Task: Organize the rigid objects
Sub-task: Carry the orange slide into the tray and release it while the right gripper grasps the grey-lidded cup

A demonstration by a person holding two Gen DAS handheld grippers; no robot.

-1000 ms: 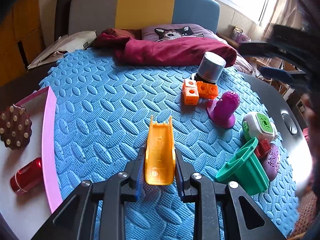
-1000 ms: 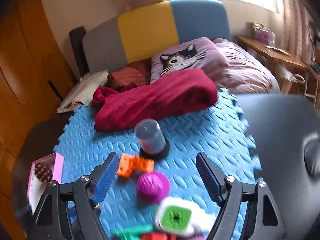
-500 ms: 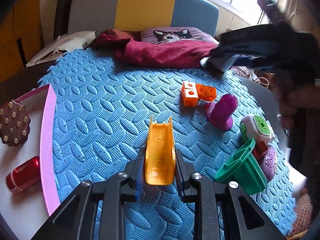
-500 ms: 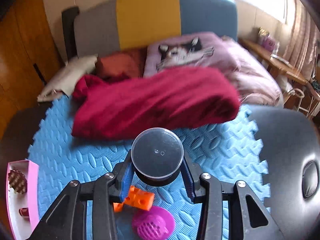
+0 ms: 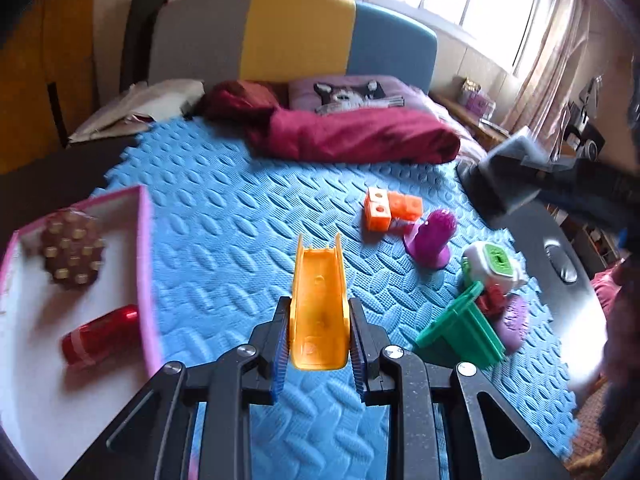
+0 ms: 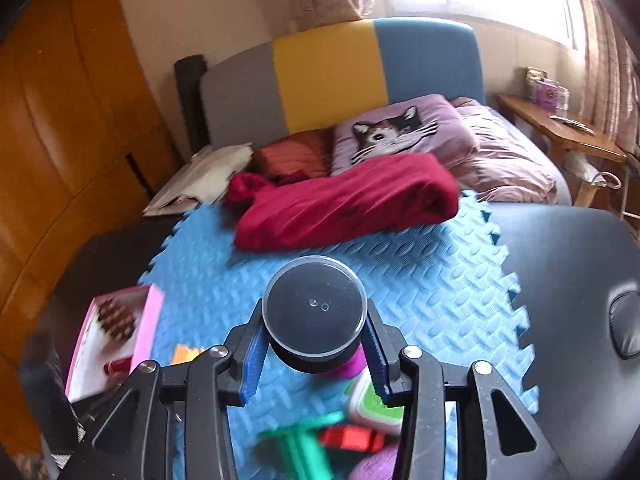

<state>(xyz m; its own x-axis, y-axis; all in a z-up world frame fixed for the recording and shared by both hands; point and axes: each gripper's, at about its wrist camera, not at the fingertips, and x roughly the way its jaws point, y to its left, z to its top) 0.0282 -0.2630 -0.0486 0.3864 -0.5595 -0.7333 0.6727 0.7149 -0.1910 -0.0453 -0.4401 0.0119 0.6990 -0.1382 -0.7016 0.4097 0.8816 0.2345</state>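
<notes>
Both tongs loaded, so you're mid-carry. Left tongs pinch the orange slide across its sides, slide pointing fwd, above the blue mat. Right tongs pinch the lidded jar low on its black body, clear lid facing the cam; jar looks clear of the mat, but can't confirm the gap underneath.

Pink tray sits at the mat's left edge w/ a studded brown disc and a red cylinder inside — prob the drop spot, judging by contents. Rest of the stuff not sorted yet: orange blocks, purple cone, white/green cube, green cup, all on the mat's right side.

Next, my read: swing left hand over the tray, lower the slide onto a bare white patch btwn or beside the disc and cylinder, then spread. Keep the grip till it's down. Jar has farther to go, across the mat; carry it level, don't clip the left hand or the tray wall.
</notes>
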